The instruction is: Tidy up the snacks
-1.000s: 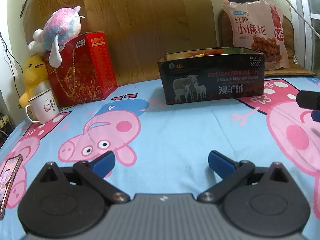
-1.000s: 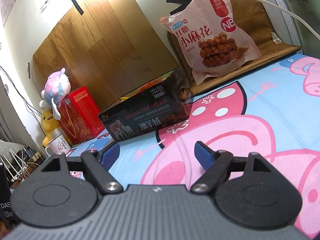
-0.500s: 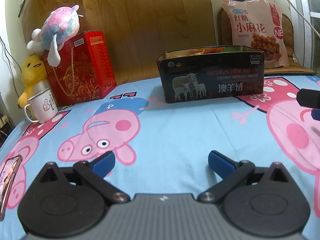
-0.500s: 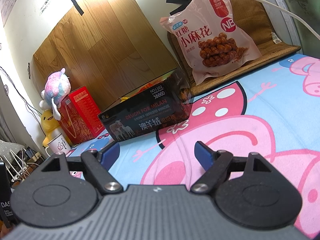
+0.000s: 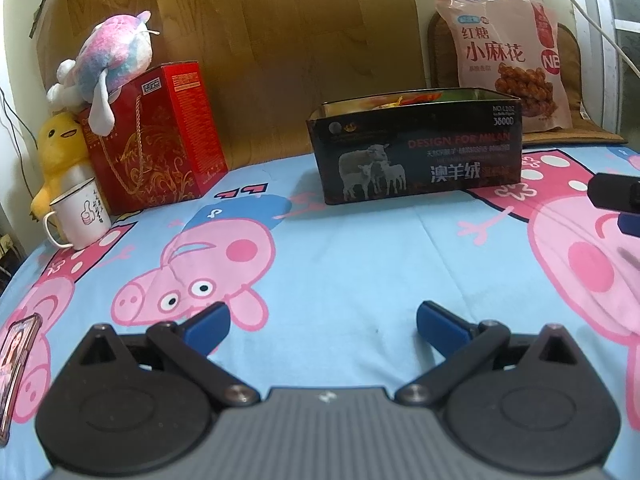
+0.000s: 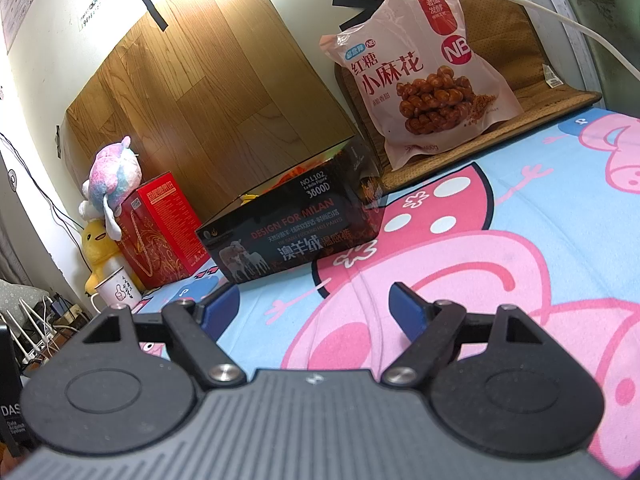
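Observation:
A dark open box (image 5: 416, 152) with sheep on its side stands at the back of the cartoon-pig cloth; snack packets show inside it. It also shows in the right wrist view (image 6: 292, 236). A large pink snack bag (image 5: 504, 56) leans on a mat behind it, also in the right wrist view (image 6: 420, 72). My left gripper (image 5: 322, 322) is open and empty, low over the cloth. My right gripper (image 6: 316, 308) is open and empty; its tip shows at the right edge of the left wrist view (image 5: 618, 198).
A red gift box (image 5: 156, 136) with a plush toy (image 5: 112, 60) on top, a yellow duck (image 5: 60, 148) and a white mug (image 5: 82, 212) stand at the back left. A phone (image 5: 16, 360) lies at the left edge. A wooden board (image 5: 240, 40) leans on the wall.
The left wrist view has pulled back and risen slightly, so more of the box's inside shows. The right gripper has barely moved. Both stay open.

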Tool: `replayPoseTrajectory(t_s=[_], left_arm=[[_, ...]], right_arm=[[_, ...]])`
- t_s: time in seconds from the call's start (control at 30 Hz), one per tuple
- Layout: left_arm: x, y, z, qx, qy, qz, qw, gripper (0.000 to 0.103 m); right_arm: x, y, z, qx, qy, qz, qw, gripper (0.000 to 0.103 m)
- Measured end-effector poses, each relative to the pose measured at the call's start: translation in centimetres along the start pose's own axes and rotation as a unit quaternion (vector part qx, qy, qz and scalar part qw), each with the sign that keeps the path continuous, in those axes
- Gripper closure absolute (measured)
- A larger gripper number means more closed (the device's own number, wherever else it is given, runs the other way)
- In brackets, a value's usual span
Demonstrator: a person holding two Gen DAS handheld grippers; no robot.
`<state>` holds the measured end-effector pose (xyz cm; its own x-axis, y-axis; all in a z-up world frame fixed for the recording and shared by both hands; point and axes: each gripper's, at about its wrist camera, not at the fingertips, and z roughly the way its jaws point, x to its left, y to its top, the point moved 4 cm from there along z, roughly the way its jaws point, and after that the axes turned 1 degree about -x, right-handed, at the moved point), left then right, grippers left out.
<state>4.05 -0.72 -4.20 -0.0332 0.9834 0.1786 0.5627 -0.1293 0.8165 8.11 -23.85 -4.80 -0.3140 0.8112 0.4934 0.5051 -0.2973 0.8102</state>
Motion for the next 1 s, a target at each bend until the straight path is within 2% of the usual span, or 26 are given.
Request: replayPoseTrajectory(t_s=[1.0], left_arm=[[-0.39,-0.07,-0.01,-0.002,-0.003,0.013,0.9999,0.0]], right_arm=[[0.07,-0.01,0.04,0.0,0.0,0.0,1.0,0.019]])
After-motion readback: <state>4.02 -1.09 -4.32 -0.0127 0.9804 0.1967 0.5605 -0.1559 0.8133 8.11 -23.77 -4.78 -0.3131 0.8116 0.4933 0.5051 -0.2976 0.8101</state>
